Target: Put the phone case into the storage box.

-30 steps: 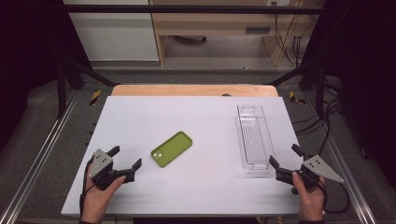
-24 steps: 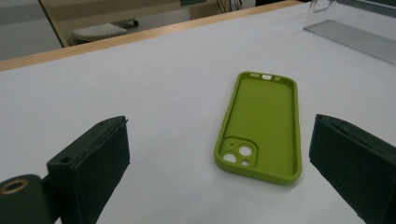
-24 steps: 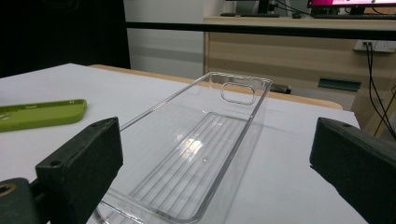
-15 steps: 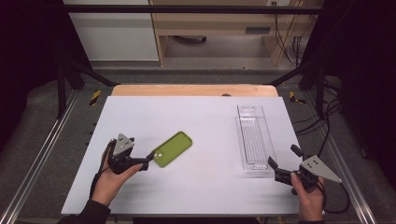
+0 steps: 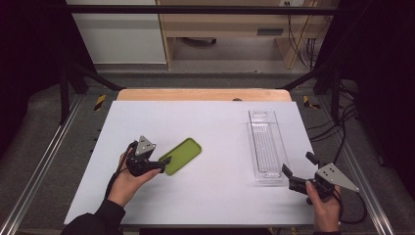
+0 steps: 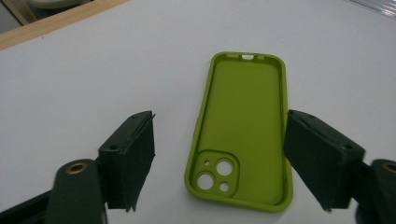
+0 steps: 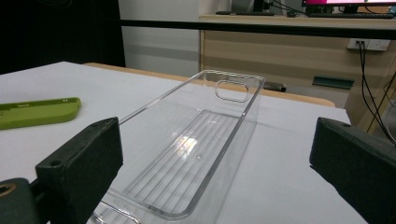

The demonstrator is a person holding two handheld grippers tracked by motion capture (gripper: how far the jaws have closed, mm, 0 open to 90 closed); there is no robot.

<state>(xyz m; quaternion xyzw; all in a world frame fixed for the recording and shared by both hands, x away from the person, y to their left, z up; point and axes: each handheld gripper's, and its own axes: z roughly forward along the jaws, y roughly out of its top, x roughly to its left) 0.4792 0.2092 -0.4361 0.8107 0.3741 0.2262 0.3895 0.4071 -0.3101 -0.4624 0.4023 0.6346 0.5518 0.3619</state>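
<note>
- Black jaws of the left gripper (image 6: pixel 219 163) stand apart on either side of the camera end of the green phone case (image 6: pixel 243 130); they have just been closing in on it, with the case between them.
- In the left gripper view the one jaw stands clear of the case's long edge with bare table between, and the other sits just beside or against the opposite edge; whether it touches I cannot tell.
- From the high view the left gripper (image 5: pixel 164 163) meets the near end of the case (image 5: pixel 183 154), and the person's left hand (image 5: pixel 128 180) grips it from behind.
- Green phone case: it lies flat on the white table (image 5: pixel 215 127), open side up, so the inner face and raised rim show.
- Three round lens holes sit in a squared recess at the end nearest the left gripper; small slots mark the far end.
- Seen from above, the case lies slantwise, well to the left of the clear plastic tray (image 5: pixel 265 146).
- Right gripper (image 5: pixel 296 171): its jaws are wide apart and hold nothing, just short of the near end of the clear tray (image 7: pixel 196 149), in the person's right hand (image 5: pixel 324 200).
- That tray is long, narrow and ribbed on its floor, with a slot-shaped handle hole in its far wall; the case (image 7: pixel 37 113) shows off to its left.
</note>
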